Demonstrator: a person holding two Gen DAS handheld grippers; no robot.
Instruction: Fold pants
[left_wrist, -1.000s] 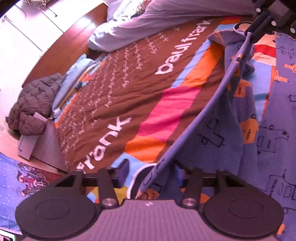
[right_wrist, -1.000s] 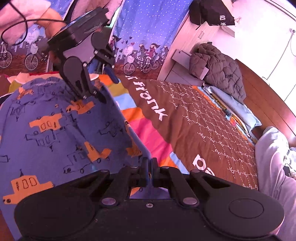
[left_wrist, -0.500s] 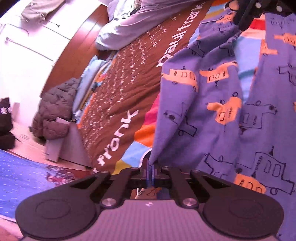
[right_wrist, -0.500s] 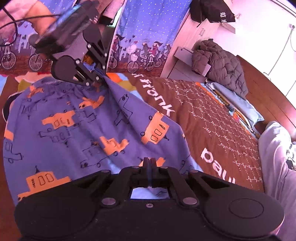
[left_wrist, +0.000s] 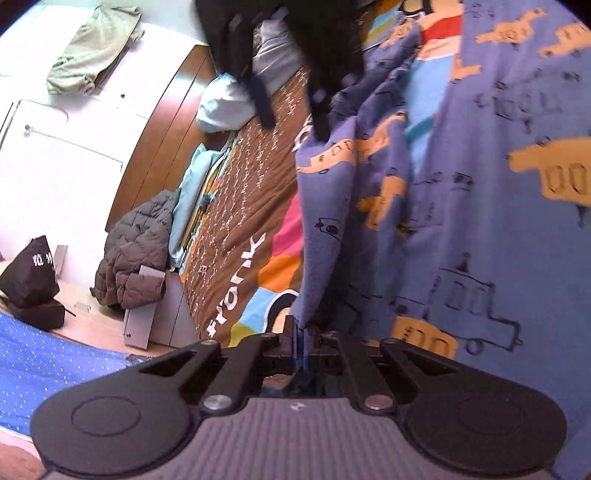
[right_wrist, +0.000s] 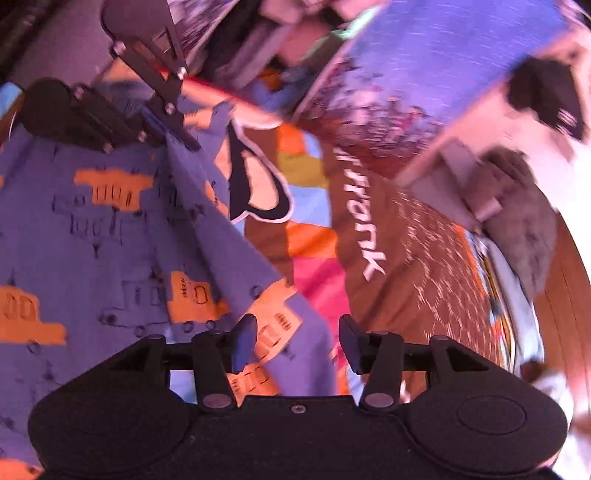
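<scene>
Firstly, left gripper (left_wrist: 300, 332): jaws clenched on a thin edge of the pants (left_wrist: 461, 229), the blue cloth rising straight from the pinch. Right gripper (right_wrist: 293, 343): jaws spread apart, nothing between them; the pants (right_wrist: 110, 258) lie loose under and ahead of its blue-padded fingers (right_wrist: 243, 341).

Pants are blue, printed with orange vehicles and outline drawings. They are draped over the bedspread (left_wrist: 236, 206), a brown and multicoloured cover with white lettering, filling the right side of the left view and the left side of the right view.

Left view only: the right gripper (left_wrist: 295, 110) from outside, a dark blurred shape at top centre, one finger tip touching the cloth's upper fold. It blocks part of the pillow area. Also a grey puffer jacket (left_wrist: 133, 251) on a low white cabinet (left_wrist: 147, 317), a black bag (left_wrist: 31, 273), a wooden headboard (left_wrist: 166, 122), pale blue pillow (left_wrist: 221, 107), olive garment (left_wrist: 92, 48) on a white surface.

Right view only: the left gripper (right_wrist: 173, 133) from outside at upper left, pinching the pants' far corner so a ridge of cloth runs toward the camera. A dark teardrop motif (right_wrist: 255, 188) on the bedspread (right_wrist: 388, 258) lies uncovered just beside the pants' edge. This view is motion-blurred; the jacket (right_wrist: 524, 236) and bag (right_wrist: 546, 99) are smeared.
</scene>
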